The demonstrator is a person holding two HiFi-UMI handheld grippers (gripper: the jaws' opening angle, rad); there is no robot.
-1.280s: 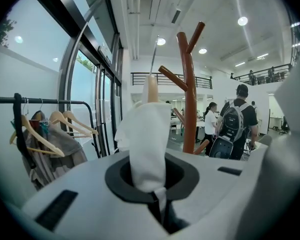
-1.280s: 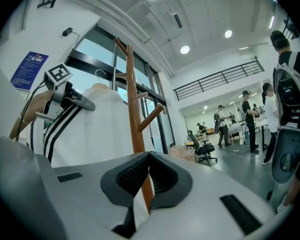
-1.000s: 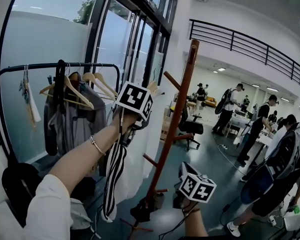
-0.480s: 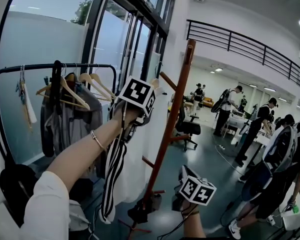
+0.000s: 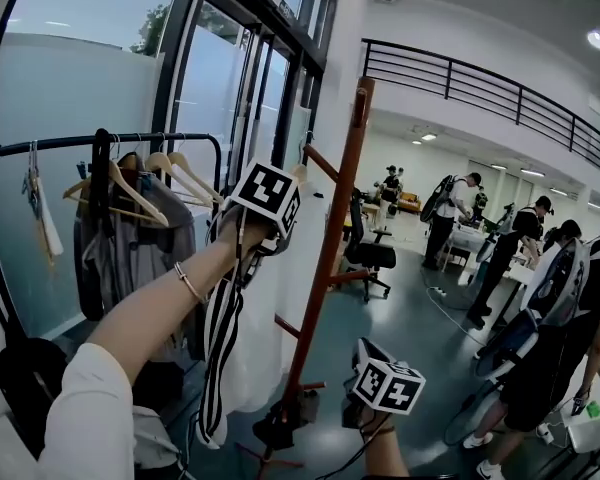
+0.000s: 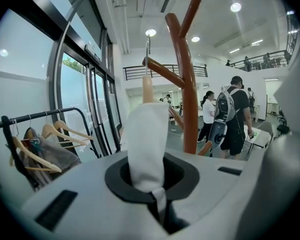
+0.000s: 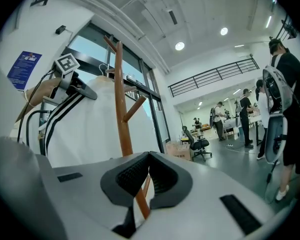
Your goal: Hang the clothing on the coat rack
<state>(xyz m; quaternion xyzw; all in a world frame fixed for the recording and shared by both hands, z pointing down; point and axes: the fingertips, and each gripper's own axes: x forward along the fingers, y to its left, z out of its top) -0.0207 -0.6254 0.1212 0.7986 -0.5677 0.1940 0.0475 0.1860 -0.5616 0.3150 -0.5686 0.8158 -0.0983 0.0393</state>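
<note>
**Bringing the hanger hook onto the rack's upper branch**

The left gripper (image 6: 151, 181) is raised high. Its jaws are nearly closed and pinch the white garment with black-and-white striped trim (image 5: 252, 343) where it covers the shoulder of a pale wooden hanger. The rest of the cloth hangs loose below the gripper, beside the reddish-brown wooden coat rack (image 5: 325, 258). In the left gripper view the hanger's thin metal hook (image 6: 147, 54) stands upright, close to the upper angled branch (image 6: 162, 70). Whether they touch cannot be told. The right gripper (image 7: 146, 176) hangs low near the rack's pole with its jaws together and nothing between them.

The garment looks not yet hung. To finish this well, the hook's open side should probably be carried above the branch, then lowered until the branch takes the weight. Keep the pinch firm until then. Pinched fabric can slip along a smooth hanger, so a level hanger and a slow lift would help. The free gripper could steady the pole if the rack rocks.
</note>
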